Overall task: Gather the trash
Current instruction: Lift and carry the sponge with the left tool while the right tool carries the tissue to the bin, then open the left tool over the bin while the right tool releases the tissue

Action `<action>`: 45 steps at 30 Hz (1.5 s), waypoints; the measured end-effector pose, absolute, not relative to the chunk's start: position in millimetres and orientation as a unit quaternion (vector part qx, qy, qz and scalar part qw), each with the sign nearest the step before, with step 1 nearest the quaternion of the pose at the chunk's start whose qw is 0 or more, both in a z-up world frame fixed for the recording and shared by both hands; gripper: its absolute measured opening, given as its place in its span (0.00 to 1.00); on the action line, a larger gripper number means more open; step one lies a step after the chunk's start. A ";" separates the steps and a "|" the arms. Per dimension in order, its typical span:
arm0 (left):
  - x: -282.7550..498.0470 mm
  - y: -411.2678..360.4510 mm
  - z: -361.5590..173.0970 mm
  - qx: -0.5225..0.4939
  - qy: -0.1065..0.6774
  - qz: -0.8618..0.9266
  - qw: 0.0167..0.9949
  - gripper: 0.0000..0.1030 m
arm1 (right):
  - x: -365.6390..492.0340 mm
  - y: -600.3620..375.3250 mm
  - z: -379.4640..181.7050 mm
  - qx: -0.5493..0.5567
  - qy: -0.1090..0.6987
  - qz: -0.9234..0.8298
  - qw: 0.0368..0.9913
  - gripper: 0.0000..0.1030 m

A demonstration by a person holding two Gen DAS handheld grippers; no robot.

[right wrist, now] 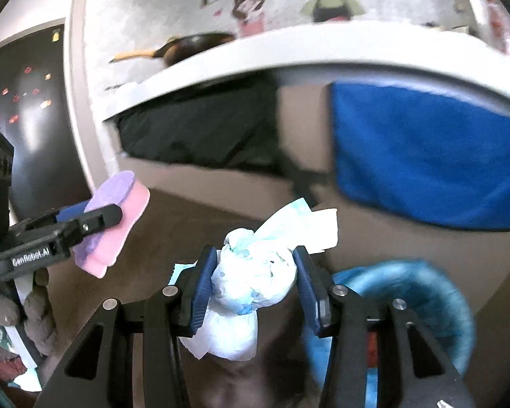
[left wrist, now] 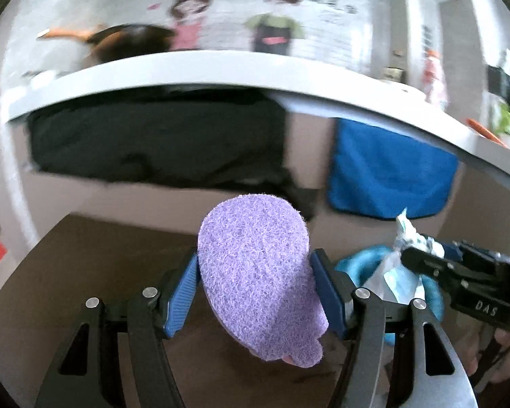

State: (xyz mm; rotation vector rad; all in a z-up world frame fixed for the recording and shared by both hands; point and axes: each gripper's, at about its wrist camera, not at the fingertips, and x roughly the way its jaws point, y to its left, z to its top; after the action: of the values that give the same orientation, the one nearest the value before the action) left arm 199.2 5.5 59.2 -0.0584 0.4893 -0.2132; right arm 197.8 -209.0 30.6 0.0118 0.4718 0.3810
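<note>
A white tabletop [left wrist: 221, 68] is spanning the far side, a dark pan [left wrist: 132, 42] sitting on it. Cartoon figures [left wrist: 275, 17], blurred, are decorating the wall; a blue cloth [left wrist: 391, 173] is hanging at right above what looks like brown floor [left wrist: 102, 255].

"GenRobot.AI" marks the left hand-held gripper [right wrist: 100, 219]; the right hand-held gripper [left wrist: 421, 255] seemingly reads "DAS".

A crumpled white wad [right wrist: 251, 282] is clamped between the right gripper's [right wrist: 255, 280] blue fingers [right wrist: 204, 282]. At left, a purple-pink sponge [right wrist: 119, 221] is held by the left gripper [right wrist: 95, 217]. A blue bin [right wrist: 435, 292] is seen lower right, a blue cloth [right wrist: 425, 156] beneath the desk [right wrist: 289, 54].
</note>
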 end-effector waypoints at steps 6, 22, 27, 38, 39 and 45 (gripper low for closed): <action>219.7 -59.7 61.7 -0.012 0.229 -0.157 0.961 0.63 | 186.5 -269.1 41.4 0.005 0.220 0.122 0.968 0.42; 249.0 -150.9 18.9 0.016 0.242 -0.213 0.947 0.63 | 202.0 -350.7 -0.8 0.057 0.242 0.057 0.967 0.42; 262.7 -162.8 -1.8 0.016 0.261 -0.232 0.937 0.63 | 213.4 -355.0 -17.0 0.062 0.257 0.054 0.963 0.42; 291.2 -181.2 -35.2 0.012 0.315 -0.245 0.917 0.63 | 233.2 -364.3 -53.4 0.083 0.288 0.052 0.952 0.42; 293.3 -183.0 -38.0 0.010 0.318 -0.249 0.915 0.63 | 235.5 -365.2 -57.0 0.085 0.292 0.052 0.951 0.42; 300.8 -187.4 -53.2 0.002 0.341 -0.260 0.904 0.63 | 244.1 -369.0 -69.7 0.095 0.303 0.048 0.947 0.42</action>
State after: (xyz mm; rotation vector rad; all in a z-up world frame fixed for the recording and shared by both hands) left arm 300.8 -187.4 -53.2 0.0047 0.7045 -0.5369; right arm 244.1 -369.0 -69.7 0.1938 0.6179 0.0982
